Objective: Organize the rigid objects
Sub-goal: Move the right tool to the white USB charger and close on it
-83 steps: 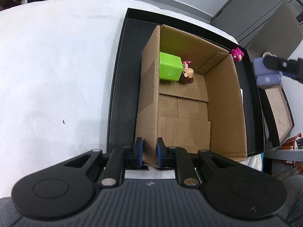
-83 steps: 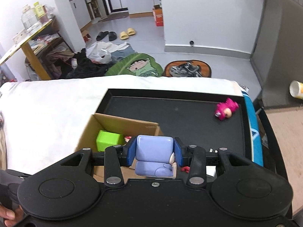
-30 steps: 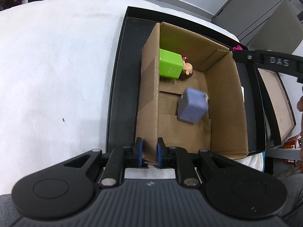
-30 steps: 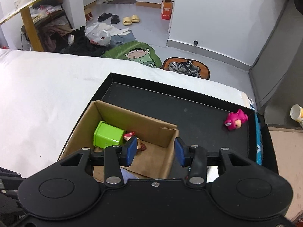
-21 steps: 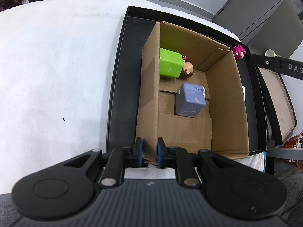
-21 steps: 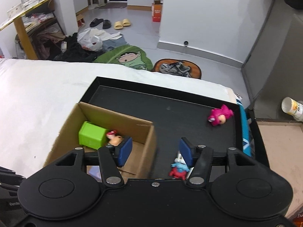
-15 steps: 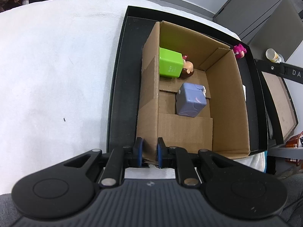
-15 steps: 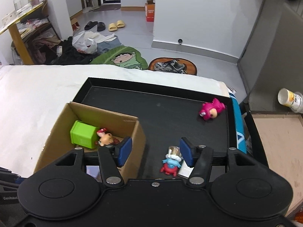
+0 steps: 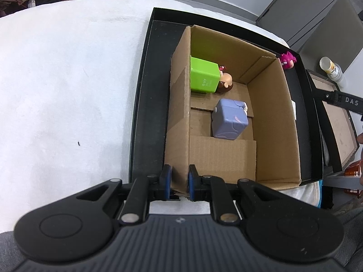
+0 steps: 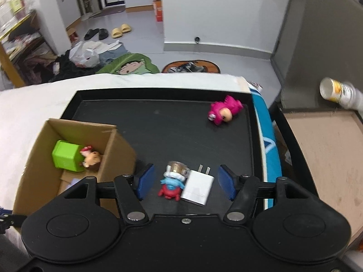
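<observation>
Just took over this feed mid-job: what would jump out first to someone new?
The cardboard box on the black tray, gripped at its near wall by the left gripper, holds a lime-green cube, a small figurine and a lavender cube. The right gripper, jaws opening, hovers over a red-and-blue figurine and white charger; a pink toy lies farther back.

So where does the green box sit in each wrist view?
Left wrist: the green box lies inside the cardboard box, in its far left corner, beside a small figurine.
Right wrist: the green box shows at lower left, inside the same carton, figurine to its right.
Shared landmark: the pink toy on the black tray.
</observation>
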`<state>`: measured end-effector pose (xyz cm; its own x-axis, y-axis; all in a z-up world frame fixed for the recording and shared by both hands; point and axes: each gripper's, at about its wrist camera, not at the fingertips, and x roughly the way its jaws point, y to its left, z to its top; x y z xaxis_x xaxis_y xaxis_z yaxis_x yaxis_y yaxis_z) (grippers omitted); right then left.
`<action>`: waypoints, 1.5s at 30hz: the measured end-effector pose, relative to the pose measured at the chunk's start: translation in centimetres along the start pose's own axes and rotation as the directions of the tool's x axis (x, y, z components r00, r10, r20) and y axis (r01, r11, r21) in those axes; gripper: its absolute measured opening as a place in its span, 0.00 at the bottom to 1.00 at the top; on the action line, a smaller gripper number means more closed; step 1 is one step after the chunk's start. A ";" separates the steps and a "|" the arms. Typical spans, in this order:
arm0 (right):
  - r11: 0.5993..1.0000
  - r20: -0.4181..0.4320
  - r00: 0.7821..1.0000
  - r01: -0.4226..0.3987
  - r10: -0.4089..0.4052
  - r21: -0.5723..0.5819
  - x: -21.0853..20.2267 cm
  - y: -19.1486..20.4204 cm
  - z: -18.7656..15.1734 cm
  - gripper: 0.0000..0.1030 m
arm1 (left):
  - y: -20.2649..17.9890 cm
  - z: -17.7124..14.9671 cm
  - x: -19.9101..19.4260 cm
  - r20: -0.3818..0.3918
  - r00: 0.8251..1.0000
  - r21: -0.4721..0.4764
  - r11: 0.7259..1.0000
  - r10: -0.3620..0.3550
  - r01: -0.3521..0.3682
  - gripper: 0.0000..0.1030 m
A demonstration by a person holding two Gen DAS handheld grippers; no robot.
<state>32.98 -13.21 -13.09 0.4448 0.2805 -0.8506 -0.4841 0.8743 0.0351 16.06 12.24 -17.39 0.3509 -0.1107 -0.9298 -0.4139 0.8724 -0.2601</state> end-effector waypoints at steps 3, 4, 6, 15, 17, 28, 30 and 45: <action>0.999 -0.020 1.000 -0.011 0.011 0.041 0.9 -1.1 -0.4 0.59 | -0.1 0.1 0.0 -0.004 1.000 -0.006 1.000 0.000 0.000 0.14; 0.999 -0.025 1.000 -0.014 0.016 0.050 1.2 -1.3 -0.5 0.59 | -0.1 0.1 0.1 -0.007 1.000 -0.011 1.000 -0.003 0.003 0.14; 0.997 -0.039 0.999 -0.035 0.038 0.073 1.8 -1.6 -0.6 0.59 | 0.0 0.1 0.1 -0.006 1.000 -0.013 1.000 -0.004 0.004 0.14; 0.996 -0.067 0.997 -0.017 0.023 0.083 4.2 -1.4 -0.3 0.59 | 0.2 0.1 0.2 -0.006 1.000 -0.016 1.000 -0.011 0.011 0.14; 0.995 -0.075 0.997 -0.002 0.009 0.102 4.8 -1.8 -0.4 0.59 | 0.2 0.1 0.2 -0.006 1.000 -0.016 1.000 -0.011 0.011 0.14; 0.984 -0.168 0.985 0.003 0.028 0.180 7.8 -2.6 -1.4 0.51 | 0.2 0.1 0.2 -0.007 1.000 -0.015 1.000 -0.015 0.015 0.14; 0.988 -0.182 0.983 0.024 0.004 0.153 8.2 -2.3 -1.7 0.48 | 0.2 0.1 0.2 -0.007 1.000 -0.015 1.000 -0.015 0.015 0.14; 0.995 -0.109 0.992 0.068 -0.060 0.076 3.6 -0.9 -1.9 0.35 | 0.1 0.0 0.1 -0.005 1.000 -0.017 1.000 -0.018 0.018 0.14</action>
<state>33.58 -13.74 -17.22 0.3885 0.1832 -0.9031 -0.3943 0.9188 0.0168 16.05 12.30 -17.50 0.3538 -0.1286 -0.9264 -0.4217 0.8622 -0.2807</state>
